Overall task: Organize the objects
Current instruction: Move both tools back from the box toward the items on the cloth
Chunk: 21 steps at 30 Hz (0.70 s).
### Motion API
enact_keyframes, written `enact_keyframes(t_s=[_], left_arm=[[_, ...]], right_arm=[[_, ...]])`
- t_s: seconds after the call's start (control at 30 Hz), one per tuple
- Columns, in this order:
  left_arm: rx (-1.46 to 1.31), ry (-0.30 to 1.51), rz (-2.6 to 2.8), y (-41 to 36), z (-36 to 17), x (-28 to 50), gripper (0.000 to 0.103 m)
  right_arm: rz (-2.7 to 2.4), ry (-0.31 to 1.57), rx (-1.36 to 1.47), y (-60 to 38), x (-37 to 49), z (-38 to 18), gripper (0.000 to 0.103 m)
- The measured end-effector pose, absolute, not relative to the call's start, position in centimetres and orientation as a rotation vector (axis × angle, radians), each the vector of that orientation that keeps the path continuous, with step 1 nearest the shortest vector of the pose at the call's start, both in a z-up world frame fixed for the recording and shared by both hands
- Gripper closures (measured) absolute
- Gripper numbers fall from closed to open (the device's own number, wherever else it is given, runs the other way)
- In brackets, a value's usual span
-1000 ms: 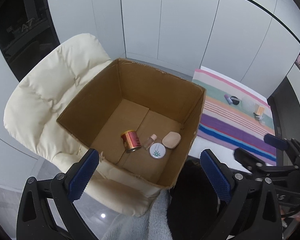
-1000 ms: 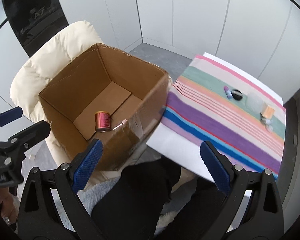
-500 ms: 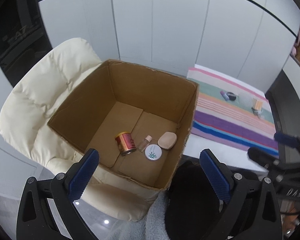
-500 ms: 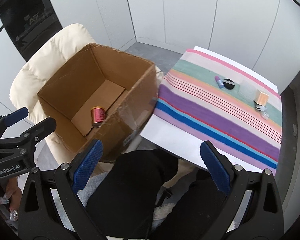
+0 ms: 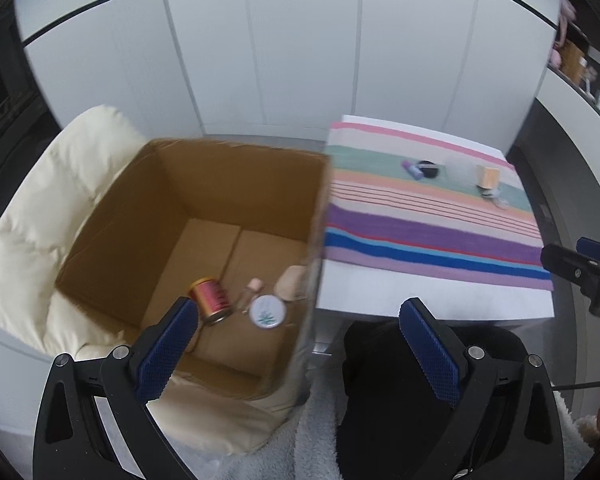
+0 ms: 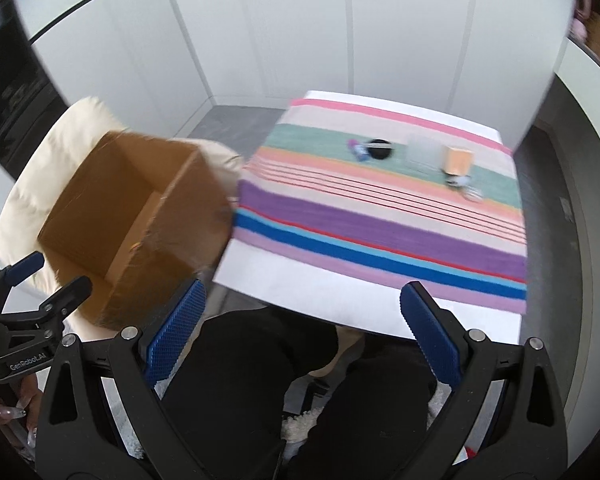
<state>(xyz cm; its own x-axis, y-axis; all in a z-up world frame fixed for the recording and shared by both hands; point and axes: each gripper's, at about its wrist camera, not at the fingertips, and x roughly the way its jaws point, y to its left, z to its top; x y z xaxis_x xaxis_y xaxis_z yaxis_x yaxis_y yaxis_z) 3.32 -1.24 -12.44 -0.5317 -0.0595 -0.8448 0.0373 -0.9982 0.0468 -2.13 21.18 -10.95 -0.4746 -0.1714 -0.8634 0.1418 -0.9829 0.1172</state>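
An open cardboard box (image 5: 236,184) sits on a cream chair; it also shows in the right wrist view (image 6: 140,196). Inside lie a red can (image 5: 211,299), a small vial (image 5: 250,292), a round white tin (image 5: 267,311) and a beige puff (image 5: 292,282). On the striped cloth (image 6: 380,224) lie a purple tube (image 6: 357,149), a black round compact (image 6: 381,149), a wooden-capped bottle (image 6: 456,160) and a small clear item (image 6: 470,192). My left gripper (image 5: 300,344) is open and empty near the box's front corner. My right gripper (image 6: 300,320) is open and empty before the table's front edge.
The cream padded chair (image 5: 40,208) holds the box at the left. The white table (image 6: 340,304) with the cloth stands at the right. The person's black-clad lap (image 6: 260,380) is below both grippers. White wall panels (image 5: 300,60) stand behind. Shelves (image 5: 580,60) with items are at the far right.
Both grippers have swung to the right, toward the table. The box has slid left in both views and the striped cloth now fills more of them. Both stayed open.
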Motion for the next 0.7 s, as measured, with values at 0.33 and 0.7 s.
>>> enact_keyframes(t_s=[0.33, 0.7], left_arm=[[1.558, -0.177, -2.841, 7.4, -12.2, 0.9, 0.002], [1.478, -0.234, -2.926, 12.6, -10.8, -2.8, 0.001]], right_arm=[[-2.711, -0.186, 1.571, 31.3, -0.4, -11.2, 0.004], [-2.807, -0.281, 1.617, 38.1, 0.1, -12.4, 0.004]])
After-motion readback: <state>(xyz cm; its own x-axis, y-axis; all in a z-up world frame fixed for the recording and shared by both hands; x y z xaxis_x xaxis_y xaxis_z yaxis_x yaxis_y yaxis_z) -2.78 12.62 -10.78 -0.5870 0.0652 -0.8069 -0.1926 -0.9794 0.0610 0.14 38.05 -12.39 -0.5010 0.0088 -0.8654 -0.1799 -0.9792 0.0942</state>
